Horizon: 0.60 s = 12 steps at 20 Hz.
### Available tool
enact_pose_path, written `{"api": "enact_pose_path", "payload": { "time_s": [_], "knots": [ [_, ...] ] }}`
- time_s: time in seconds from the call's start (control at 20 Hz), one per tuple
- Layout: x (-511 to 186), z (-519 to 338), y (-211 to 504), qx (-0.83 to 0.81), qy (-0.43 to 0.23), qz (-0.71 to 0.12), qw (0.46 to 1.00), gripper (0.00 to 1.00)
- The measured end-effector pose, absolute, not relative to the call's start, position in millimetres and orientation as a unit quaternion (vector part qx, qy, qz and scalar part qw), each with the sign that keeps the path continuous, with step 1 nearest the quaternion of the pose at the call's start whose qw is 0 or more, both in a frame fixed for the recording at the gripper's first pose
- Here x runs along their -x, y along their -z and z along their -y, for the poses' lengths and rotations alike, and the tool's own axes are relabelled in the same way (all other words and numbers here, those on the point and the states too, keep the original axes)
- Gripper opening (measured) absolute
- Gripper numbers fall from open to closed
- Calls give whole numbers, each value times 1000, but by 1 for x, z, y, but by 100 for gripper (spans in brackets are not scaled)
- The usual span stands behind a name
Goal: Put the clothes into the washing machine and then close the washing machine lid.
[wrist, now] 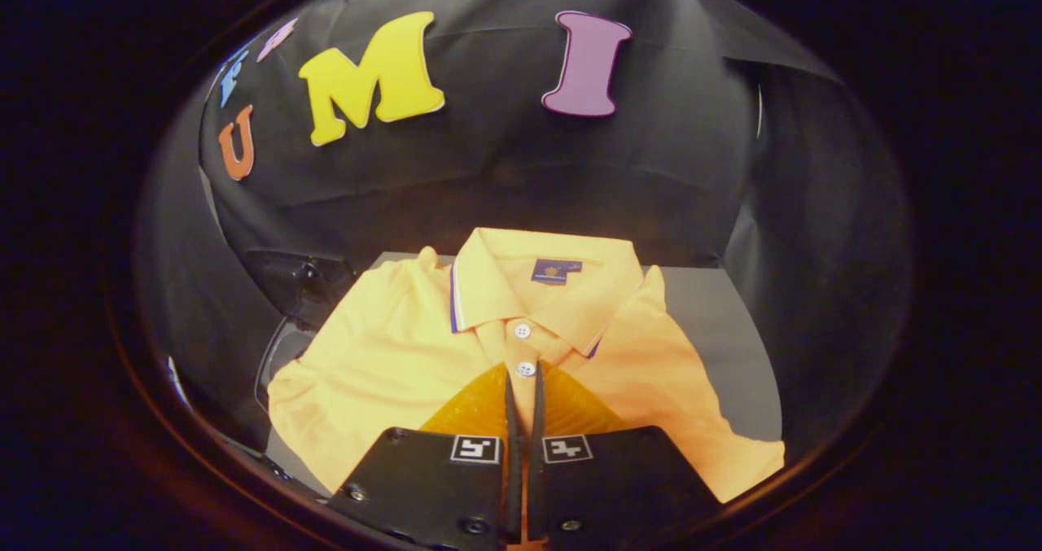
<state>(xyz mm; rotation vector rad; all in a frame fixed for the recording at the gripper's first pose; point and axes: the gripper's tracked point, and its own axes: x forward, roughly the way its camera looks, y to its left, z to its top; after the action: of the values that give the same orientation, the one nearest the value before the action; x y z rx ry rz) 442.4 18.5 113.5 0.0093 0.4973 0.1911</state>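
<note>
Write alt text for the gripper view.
A folded yellow polo shirt lies on a grey surface, collar away from the camera. The gripper has its fingers nearly together over the button placket; a dark object sits beside the shirt.

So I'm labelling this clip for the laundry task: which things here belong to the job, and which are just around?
Belongs to the job:
- yellow polo shirt, lying flat
- gripper, fingers nearly together over the shirt's button placket

Just around:
- grey table under the shirt
- dark object beside the shirt's sleeve; cannot tell what it is
</note>
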Motion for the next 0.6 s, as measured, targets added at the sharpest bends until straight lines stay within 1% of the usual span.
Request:
{"api": "enact_pose_path", "payload": {
  "time_s": [0.25,0.5,0.6],
  "knots": [
    [-414,-29,-153,-17,-96,-218,971,6],
    [-372,-61,-194,-21,-96,-184,978,6],
    [-359,-80,-212,-29,-106,-171,979,6]
  ]
}}
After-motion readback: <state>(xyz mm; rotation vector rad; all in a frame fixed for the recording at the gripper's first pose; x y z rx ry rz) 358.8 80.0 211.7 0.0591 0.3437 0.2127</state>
